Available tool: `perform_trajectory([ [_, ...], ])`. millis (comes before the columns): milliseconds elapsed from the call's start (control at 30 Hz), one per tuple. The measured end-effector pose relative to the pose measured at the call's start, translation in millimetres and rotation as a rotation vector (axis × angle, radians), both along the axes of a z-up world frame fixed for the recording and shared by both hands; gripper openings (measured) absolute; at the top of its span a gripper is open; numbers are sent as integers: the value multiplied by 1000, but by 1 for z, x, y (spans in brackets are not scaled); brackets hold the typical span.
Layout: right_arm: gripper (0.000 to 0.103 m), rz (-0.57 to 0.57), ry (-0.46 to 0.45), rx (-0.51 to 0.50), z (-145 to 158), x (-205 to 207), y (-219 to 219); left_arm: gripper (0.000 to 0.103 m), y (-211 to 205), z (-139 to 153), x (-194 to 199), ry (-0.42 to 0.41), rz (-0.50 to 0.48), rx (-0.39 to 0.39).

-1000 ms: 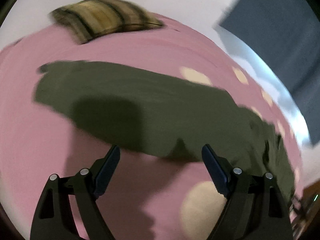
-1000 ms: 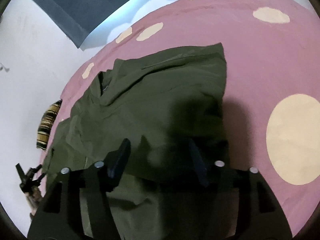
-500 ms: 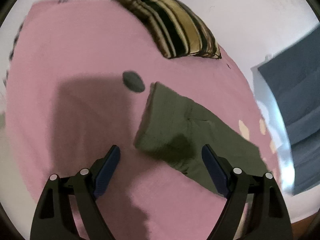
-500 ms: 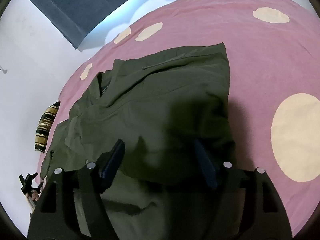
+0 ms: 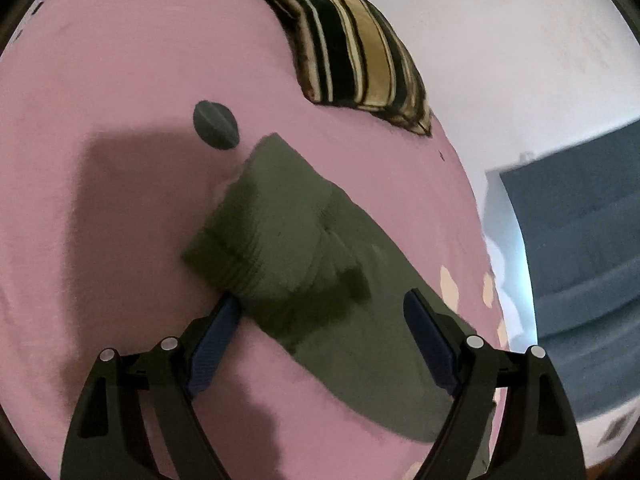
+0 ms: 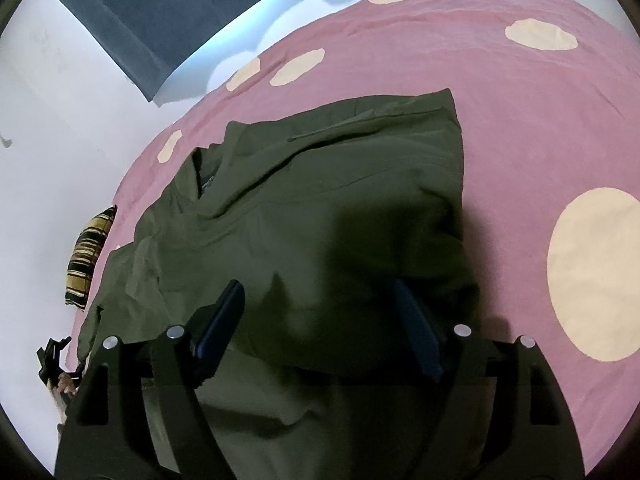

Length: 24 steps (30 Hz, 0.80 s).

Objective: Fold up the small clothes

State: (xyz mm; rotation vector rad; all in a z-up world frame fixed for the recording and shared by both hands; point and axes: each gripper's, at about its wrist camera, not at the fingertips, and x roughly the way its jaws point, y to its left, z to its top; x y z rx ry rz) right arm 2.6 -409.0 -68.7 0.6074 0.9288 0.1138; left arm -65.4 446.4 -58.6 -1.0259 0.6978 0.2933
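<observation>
An olive-green garment (image 6: 320, 208) lies spread on a pink bedsheet (image 6: 520, 92) with cream dots. In the left wrist view one long part of it ends in a ribbed cuff (image 5: 264, 232). My left gripper (image 5: 320, 320) is open, with the cuff end lying between its blue-padded fingers; its left finger (image 5: 212, 336) is partly under the cuff edge. My right gripper (image 6: 320, 324) is open and hovers over the garment's body, with fabric between and beneath its fingers.
A striped yellow and black pillow (image 5: 360, 52) lies at the bed's head by the white wall. A dark round spot (image 5: 216, 124) is on the sheet beside the cuff. A dark blue curtain (image 6: 160, 12) hangs beyond the bed.
My left gripper swung from the garment's long edge to its cuff end and moved in close around it. My right gripper moved slightly down toward the garment. Both stayed open.
</observation>
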Motion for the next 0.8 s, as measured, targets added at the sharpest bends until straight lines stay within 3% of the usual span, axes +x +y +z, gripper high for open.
perform_trajectory([
  [33, 77, -2, -1, 3, -1, 0, -1, 74, -1, 1, 1, 20, 13, 19],
  [100, 77, -5, -4, 6, -1, -1, -1, 44, -4, 3, 3, 91, 30, 91],
  [267, 77, -13, -11, 9, -1, -2, -1, 35, -7, 8, 2, 130, 21, 143],
  [367, 77, -16, -13, 8, -1, -2, -1, 32, -18, 25, 5, 137, 25, 204],
  [467, 77, -21, -14, 10, 0, -2, -1, 29, -39, 57, 12, 92, -2, 302],
  [567, 77, -29, -16, 13, 1, -2, -1, 26, -73, 96, 26, -15, -96, 383],
  [600, 77, -32, -18, 13, 1, -3, -1, 24, -93, 113, 31, -63, -146, 418],
  [633, 77, -34, -20, 12, 2, -3, 0, 9, -105, 123, 33, -91, -179, 436],
  [800, 77, -40, -33, 17, 6, -5, 0, 10, -200, 172, 62, -224, -399, 520],
])
